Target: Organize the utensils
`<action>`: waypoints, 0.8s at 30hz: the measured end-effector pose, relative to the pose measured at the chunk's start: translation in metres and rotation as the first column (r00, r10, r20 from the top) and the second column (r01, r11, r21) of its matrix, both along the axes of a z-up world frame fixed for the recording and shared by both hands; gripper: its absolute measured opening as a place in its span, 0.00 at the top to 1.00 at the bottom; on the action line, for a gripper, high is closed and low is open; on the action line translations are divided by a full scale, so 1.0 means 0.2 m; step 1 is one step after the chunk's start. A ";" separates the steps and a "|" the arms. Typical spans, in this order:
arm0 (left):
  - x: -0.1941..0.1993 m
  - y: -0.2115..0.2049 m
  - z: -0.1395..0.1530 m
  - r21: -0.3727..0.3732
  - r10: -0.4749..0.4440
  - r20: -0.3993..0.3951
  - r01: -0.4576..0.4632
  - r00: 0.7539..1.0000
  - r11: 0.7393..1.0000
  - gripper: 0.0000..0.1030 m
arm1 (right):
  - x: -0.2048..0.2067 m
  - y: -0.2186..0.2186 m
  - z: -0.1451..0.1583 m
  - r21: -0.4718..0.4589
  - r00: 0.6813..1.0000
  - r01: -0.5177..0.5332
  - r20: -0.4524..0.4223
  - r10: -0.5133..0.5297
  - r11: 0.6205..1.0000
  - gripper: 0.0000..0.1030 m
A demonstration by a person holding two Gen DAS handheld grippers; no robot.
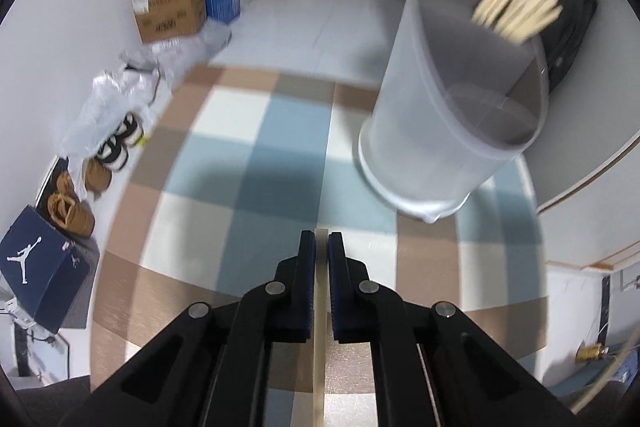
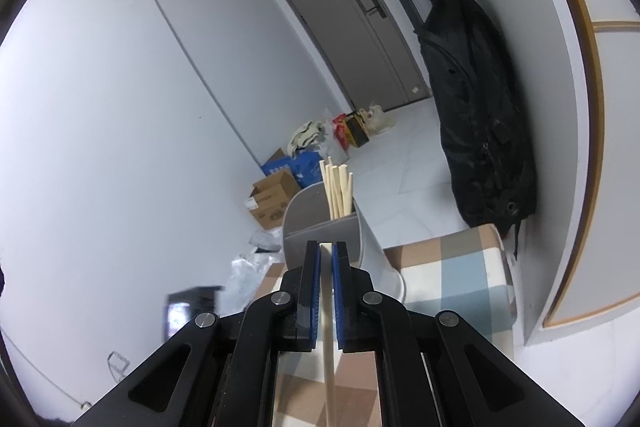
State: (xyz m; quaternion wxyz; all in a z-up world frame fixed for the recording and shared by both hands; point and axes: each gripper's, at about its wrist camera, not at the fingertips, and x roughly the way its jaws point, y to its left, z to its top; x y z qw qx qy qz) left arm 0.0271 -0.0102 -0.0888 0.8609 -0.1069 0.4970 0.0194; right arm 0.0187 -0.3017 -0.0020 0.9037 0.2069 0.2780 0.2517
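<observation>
Gripping, left gripper (image 1: 321,241): clenching one chopstick (image 1: 319,327) above the checked tablecloth (image 1: 240,163).
Right gripper (image 2: 326,251): pinching another chopstick (image 2: 329,347).
Holder (image 1: 452,107): keeping bundled chopsticks (image 1: 516,7).

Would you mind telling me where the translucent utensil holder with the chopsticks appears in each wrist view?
Left wrist: utensil holder fills the upper right, tilted, chopsticks at its top.
Right wrist: utensil holder sits at centre, just beyond the gripper tips, chopsticks upright.
Shared landmark: the checked tablecloth.
</observation>
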 end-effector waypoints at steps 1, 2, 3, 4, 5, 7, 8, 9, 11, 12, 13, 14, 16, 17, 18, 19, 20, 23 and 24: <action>-0.02 0.01 0.05 -0.019 0.006 0.037 -0.005 0.999 1.000 0.98 | 0.00 0.00 0.00 0.005 1.000 0.004 -0.001 -0.004 1.000 0.95; -0.04 0.02 0.09 -0.025 0.011 0.062 -0.009 0.998 1.000 0.98 | 0.00 0.00 0.00 0.017 1.000 0.006 -0.004 -0.006 1.000 0.95; -0.07 0.03 0.15 -0.037 0.016 0.098 -0.012 0.995 0.999 0.98 | 0.00 0.00 0.00 0.024 1.000 0.009 -0.006 -0.008 1.000 0.95; -0.07 0.05 0.19 -0.049 0.019 0.126 -0.013 0.992 0.999 0.98 | 0.01 0.00 -0.01 0.036 1.000 0.011 -0.009 -0.011 0.999 0.95; -0.08 0.05 0.24 -0.055 0.020 0.153 -0.012 0.988 0.998 0.98 | 0.01 0.00 -0.01 0.049 1.000 0.014 -0.013 -0.013 0.999 0.95; -0.03 0.08 0.30 -0.067 0.019 0.199 -0.006 0.980 0.998 0.98 | 0.02 -0.01 0.00 0.070 1.000 0.027 -0.014 -0.026 0.997 0.95; -0.05 0.09 0.35 -0.075 0.016 0.225 0.001 0.974 0.997 0.98 | 0.02 -0.01 0.01 0.081 0.999 0.036 -0.013 -0.035 0.996 0.95; -0.04 0.09 0.37 -0.077 0.011 0.244 0.008 0.970 0.997 0.98 | 0.02 -0.02 0.02 0.094 0.999 0.041 -0.011 -0.040 0.995 0.95; -0.03 0.11 0.44 -0.084 -0.008 0.290 0.034 0.957 0.996 0.98 | 0.03 -0.03 0.04 0.110 0.999 0.053 -0.007 -0.053 0.992 0.95; -0.03 0.10 0.47 -0.085 -0.020 0.307 0.048 0.951 0.995 0.98 | 0.04 -0.03 0.06 0.120 0.998 0.054 -0.001 -0.055 0.991 0.95; -0.03 0.10 0.50 -0.077 -0.035 0.325 0.063 0.945 0.995 0.98 | 0.04 -0.03 0.08 0.123 0.998 0.055 0.006 -0.056 0.991 0.95; -0.03 0.09 0.53 -0.075 -0.049 0.337 0.078 0.940 0.994 0.99 | 0.05 -0.02 0.10 0.122 0.998 0.058 0.014 -0.060 0.991 0.95; -0.03 0.09 0.57 -0.069 -0.074 0.355 0.105 0.932 0.992 1.00 | 0.07 -0.02 0.14 0.119 0.998 0.061 0.025 -0.064 0.991 0.95; -0.03 0.09 0.58 -0.064 -0.088 0.364 0.119 0.927 0.991 1.00 | 0.08 -0.01 0.15 0.119 0.997 0.063 0.028 -0.066 0.991 0.95; -0.03 0.08 0.60 -0.060 -0.102 0.373 0.133 0.922 0.989 1.00 | 0.09 -0.01 0.17 0.119 0.997 0.062 0.032 -0.066 0.991 0.95; -0.03 0.08 0.63 -0.054 -0.118 0.382 0.149 0.917 0.987 1.00 | 0.10 -0.01 0.18 0.120 0.997 0.062 0.035 -0.066 0.991 0.95; -0.02 0.07 0.65 -0.045 -0.130 0.389 0.160 0.912 0.986 1.00 | 0.12 0.00 0.21 0.121 0.997 0.062 0.041 -0.067 0.991 0.95; 0.00 0.07 0.69 -0.052 -0.160 0.400 0.197 0.902 0.979 1.00 | 0.16 0.01 0.27 0.115 0.996 0.056 0.062 -0.063 0.992 0.95; 0.00 0.09 0.70 -0.063 -0.162 0.402 0.203 0.901 0.977 1.00 | 0.18 0.02 0.29 0.111 0.996 0.047 0.072 -0.055 0.993 0.95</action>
